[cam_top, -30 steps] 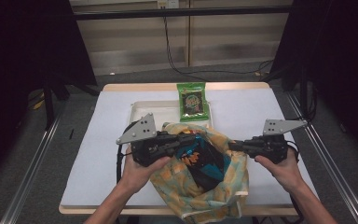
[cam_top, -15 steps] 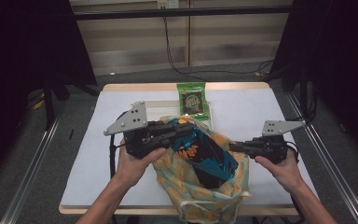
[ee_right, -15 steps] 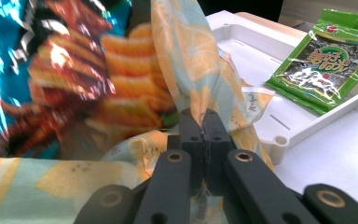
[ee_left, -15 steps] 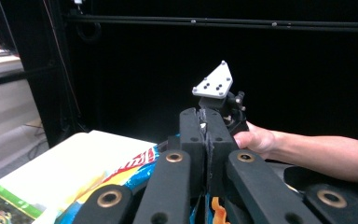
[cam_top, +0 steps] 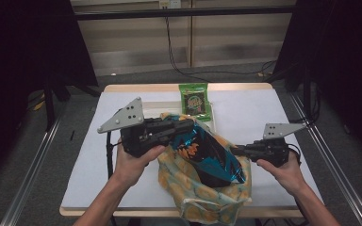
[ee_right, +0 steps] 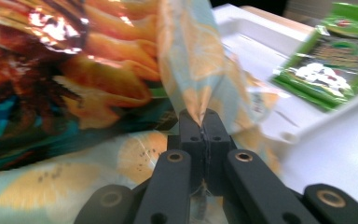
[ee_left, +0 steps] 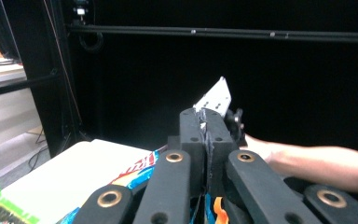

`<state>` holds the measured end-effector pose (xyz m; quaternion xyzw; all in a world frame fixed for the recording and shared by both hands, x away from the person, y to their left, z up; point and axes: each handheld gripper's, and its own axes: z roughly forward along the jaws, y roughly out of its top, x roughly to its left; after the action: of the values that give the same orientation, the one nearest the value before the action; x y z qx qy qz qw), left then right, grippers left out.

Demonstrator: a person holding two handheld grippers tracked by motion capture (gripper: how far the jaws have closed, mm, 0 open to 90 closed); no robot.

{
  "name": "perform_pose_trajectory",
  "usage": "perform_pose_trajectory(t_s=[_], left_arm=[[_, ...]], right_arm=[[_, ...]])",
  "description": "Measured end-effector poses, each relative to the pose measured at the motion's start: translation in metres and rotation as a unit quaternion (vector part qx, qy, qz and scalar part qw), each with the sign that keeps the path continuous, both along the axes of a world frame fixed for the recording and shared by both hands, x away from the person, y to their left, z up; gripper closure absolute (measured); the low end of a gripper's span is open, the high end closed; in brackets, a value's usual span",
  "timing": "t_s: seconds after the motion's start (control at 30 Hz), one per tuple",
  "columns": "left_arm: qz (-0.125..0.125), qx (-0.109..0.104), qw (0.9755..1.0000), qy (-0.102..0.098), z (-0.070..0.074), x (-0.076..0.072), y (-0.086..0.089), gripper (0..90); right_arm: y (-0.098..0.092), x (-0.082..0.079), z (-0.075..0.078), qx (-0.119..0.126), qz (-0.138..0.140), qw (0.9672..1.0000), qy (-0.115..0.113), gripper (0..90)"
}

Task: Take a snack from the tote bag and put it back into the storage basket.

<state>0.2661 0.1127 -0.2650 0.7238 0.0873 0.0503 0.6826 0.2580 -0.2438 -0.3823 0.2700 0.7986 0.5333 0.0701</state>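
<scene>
A: Since the frame a second before, the left gripper had come up off the table with the snack bag, while the right gripper kept its place; the chip bag now stood steeper out of the cloth bag.

B: What was the left one holding?

A: In the high view its jaws were pressed together at the upper end of the chip bag, a dark and teal packet with orange print. In the left gripper view a thin pale edge sat pinched between the closed pads, and the packet's printing showed below them.

B: And the right?

A: Its jaws were shut on a fold of the cloth bag, the pale blue one with orange slices printed on it. That fold rose straight from between the fingertips.

B: Where did the cloth bag sit?

A: At the near edge of the white table, between the two hands, its lower part hanging over the edge. The chip bag lay partly inside its mouth, tilted up towards the left gripper.

B: Anything else?

A: A green packet lay flat in a white tray farther back.
</scene>
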Motion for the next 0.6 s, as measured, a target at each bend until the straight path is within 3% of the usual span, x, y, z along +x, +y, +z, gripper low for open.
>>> perform_pose_trajectory(t_s=[0.03, 0.3, 0.4, 0.6], left_arm=[[0.003, 0.000, 1.0000, -0.001, 0.002, 0.001, -0.001, 89.1], [-0.016, -0.009, 0.9998, 0.003, 0.015, 0.004, -0.014, 89.0], [-0.029, -0.025, 0.9993, 0.003, 0.024, 0.004, -0.020, 89.0], [-0.046, -0.028, 0.9984, -0.019, 0.044, -0.001, -0.036, 89.0]], right_arm=[[0.002, -0.001, 0.001, -0.008, 0.001, 1.0000, -0.003, 89.8], [0.002, 0.000, -0.001, -0.002, 0.003, 1.0000, -0.003, 89.7], [0.004, 0.001, -0.002, -0.004, 0.005, 1.0000, -0.001, 89.5], [0.005, 0.002, -0.004, -0.006, 0.008, 0.9999, 0.003, 89.0]])
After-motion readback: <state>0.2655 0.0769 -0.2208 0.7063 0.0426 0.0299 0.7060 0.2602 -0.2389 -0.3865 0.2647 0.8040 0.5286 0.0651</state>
